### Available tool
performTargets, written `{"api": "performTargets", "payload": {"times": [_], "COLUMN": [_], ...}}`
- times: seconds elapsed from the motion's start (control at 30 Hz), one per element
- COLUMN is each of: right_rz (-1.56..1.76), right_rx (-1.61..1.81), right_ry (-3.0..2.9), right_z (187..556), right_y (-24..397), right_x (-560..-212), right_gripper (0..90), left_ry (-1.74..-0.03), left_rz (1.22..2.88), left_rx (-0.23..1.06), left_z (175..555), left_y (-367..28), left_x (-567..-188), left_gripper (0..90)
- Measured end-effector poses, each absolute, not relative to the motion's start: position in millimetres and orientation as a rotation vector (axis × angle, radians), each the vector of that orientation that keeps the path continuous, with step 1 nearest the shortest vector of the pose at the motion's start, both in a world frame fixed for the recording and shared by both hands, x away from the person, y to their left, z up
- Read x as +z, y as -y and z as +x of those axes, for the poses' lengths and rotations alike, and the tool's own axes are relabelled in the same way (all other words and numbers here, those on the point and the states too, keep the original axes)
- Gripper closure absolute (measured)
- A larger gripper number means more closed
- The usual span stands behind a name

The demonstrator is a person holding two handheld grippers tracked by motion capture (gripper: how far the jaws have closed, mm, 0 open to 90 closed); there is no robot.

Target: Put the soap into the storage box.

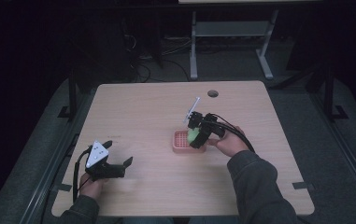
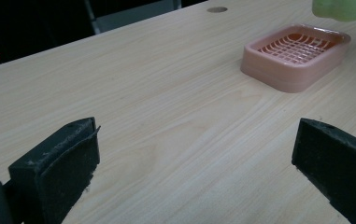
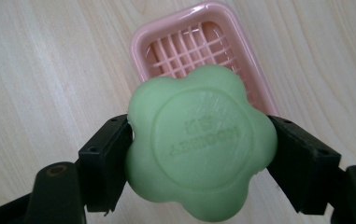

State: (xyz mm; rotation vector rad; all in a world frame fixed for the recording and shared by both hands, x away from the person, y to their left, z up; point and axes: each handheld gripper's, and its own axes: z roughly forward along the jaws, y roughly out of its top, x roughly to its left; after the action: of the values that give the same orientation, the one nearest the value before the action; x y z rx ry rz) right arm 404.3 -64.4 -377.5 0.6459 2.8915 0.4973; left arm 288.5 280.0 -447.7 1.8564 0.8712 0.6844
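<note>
A green flower-shaped soap bar [image 3: 201, 142] is clamped between the jaws of my right gripper [image 1: 195, 135], shut on it. It hangs just above a pink soap dish [image 1: 180, 142] with a grid floor, near the table's middle. The dish [image 3: 199, 46] lies below and beyond the soap, and the soap [image 2: 339, 8] shows over the dish [image 2: 297, 56] in the left gripper view. My left gripper [image 1: 118, 154] rests low over the bare wood at the front left, open, with nothing between its jaws.
The light wooden table [image 1: 133, 112] has a round cable hole [image 1: 212, 93] near its far edge. Beyond it stand a grey desk frame [image 1: 231, 32] and cables on a dark floor.
</note>
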Motion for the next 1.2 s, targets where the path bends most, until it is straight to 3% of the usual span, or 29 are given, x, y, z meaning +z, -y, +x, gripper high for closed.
{"api": "performTargets", "payload": {"times": [1.2], "right_rz": [0.721], "right_rx": [0.504], "right_ry": [-2.918], "right_z": [432], "right_y": [42], "right_x": [-404], "right_gripper": [26.0], "left_ry": [-0.865], "left_rz": [1.856], "left_rx": [0.683], "left_z": [288], "left_y": [-280], "left_x": [-447], "left_gripper": [0.2]}}
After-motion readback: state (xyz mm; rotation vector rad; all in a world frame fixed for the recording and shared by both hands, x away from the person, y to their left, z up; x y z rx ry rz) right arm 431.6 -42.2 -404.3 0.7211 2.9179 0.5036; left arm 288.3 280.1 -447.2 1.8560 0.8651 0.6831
